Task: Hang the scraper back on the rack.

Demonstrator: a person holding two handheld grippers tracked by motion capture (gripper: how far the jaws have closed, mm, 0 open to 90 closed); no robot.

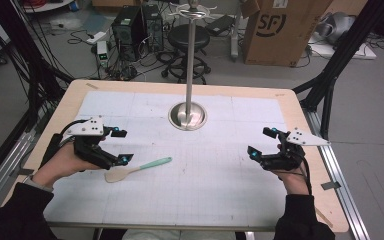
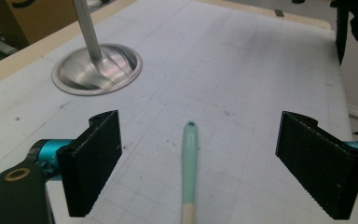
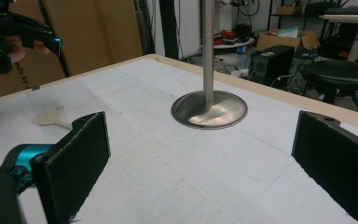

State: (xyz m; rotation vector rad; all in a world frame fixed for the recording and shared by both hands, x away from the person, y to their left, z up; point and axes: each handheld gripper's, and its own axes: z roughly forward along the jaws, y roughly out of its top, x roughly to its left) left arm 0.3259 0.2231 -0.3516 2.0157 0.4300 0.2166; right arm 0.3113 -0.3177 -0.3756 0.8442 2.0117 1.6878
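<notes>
Spatula [image 1: 136,168], with a mint-green handle and a cream blade, lies flat on the white gridded mat [image 1: 215,185] in the lower left of the high view, handle tip toward the frame's centre and blade toward the lower left. Left gripper [image 1: 122,146], held in the person's left hand [image 1: 62,162] at centre left, hangs with its jaws spread wide just beside the blade end; in the left gripper view the handle runs up from the bottom edge between the two black jaws, touching neither. Right gripper [image 1: 261,142], held in the right hand [image 1: 294,177] at centre right, is likewise open and empty, well apart from the spatula. Metal stand [image 1: 187,115], a round dished base with an upright pole, sits at the upper centre of the mat. Wooden table [image 1: 65,107] edges frame the mat; a stool [image 1: 188,37] and cardboard box [image 1: 275,27] stand on the floor beyond.
</notes>
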